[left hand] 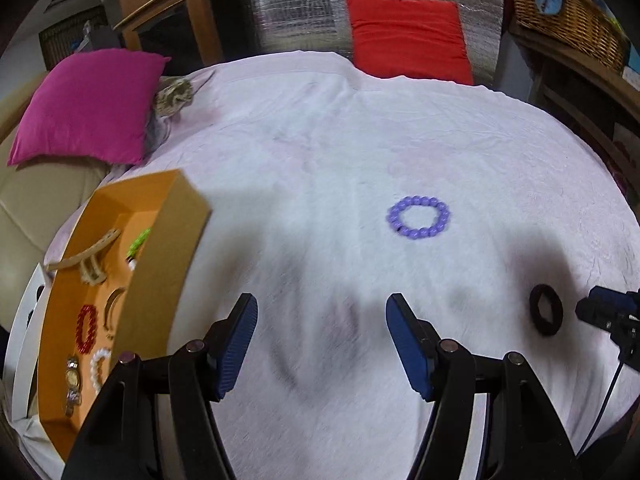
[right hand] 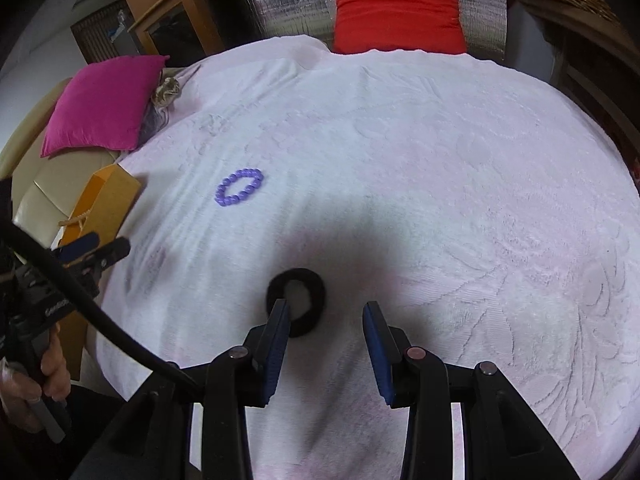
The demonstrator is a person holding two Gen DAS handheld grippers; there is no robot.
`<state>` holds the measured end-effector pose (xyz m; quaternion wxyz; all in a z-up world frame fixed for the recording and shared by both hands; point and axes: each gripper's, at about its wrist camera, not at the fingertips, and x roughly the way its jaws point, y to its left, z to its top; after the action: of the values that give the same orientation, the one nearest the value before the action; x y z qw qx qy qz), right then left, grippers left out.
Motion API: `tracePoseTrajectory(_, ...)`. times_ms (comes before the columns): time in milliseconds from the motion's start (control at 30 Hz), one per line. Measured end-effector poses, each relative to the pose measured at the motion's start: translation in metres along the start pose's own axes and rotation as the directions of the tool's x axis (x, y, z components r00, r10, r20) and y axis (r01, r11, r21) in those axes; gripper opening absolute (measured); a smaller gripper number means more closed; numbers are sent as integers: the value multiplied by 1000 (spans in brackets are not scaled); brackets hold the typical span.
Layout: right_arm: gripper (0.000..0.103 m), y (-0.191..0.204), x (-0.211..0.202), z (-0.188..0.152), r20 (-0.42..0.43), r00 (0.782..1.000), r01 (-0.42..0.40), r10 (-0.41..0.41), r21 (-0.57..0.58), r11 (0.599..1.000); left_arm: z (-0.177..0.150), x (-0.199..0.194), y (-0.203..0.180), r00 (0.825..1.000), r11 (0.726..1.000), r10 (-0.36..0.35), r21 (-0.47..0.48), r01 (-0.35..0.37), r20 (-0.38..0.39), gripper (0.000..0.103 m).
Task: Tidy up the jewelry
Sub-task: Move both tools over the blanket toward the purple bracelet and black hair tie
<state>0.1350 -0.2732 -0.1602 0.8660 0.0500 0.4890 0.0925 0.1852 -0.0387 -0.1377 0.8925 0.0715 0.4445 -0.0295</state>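
A purple bead bracelet [left hand: 418, 217] lies on the white bedspread, ahead and right of my open, empty left gripper [left hand: 322, 312]; it also shows in the right wrist view [right hand: 239, 187]. A black hair tie [right hand: 297, 295] lies flat just ahead of my open right gripper [right hand: 326, 308], partly behind its left finger; it also shows in the left wrist view [left hand: 546, 314]. An orange box [left hand: 168, 248] at the left holds a beige hair claw [left hand: 86, 260], a red bracelet [left hand: 87, 328], a pearl bracelet [left hand: 99, 368] and a watch [left hand: 73, 384].
A magenta cushion [left hand: 88, 104] lies at the far left of the bed, a red cushion [left hand: 406, 36] at the back. A wicker basket [left hand: 568, 20] stands on wooden shelving at the right. A crumpled patterned item [left hand: 174, 94] lies beside the magenta cushion.
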Motion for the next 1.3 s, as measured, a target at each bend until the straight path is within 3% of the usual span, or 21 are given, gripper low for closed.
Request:
tracePoseTrajectory(133, 41, -6, 5, -1, -7, 1000, -3, 3, 7, 1000, 1, 8, -10, 1000, 1000, 4, 24, -5, 25, 68)
tracePoseTrajectory(267, 41, -6, 9, -1, -13, 1000, -7, 7, 15, 1000, -3, 19, -16, 1000, 999, 7, 39, -6, -13, 68)
tracePoseTrajectory(433, 41, 0, 12, 3, -8, 1000, -17, 18, 21, 1000, -4, 15, -21, 1000, 997, 24, 72, -25, 18, 68)
tracePoseTrajectory(1133, 41, 10, 42, 7, -43, 999, -7, 8, 28, 1000, 6, 23, -16, 1000, 999, -2, 32, 2, -2, 68)
tracePoseTrajectory(1300, 33, 12, 44, 6, -40, 999, 22, -21, 2, 1000, 5, 27, -14, 1000, 1000, -3, 17, 3, -20, 68)
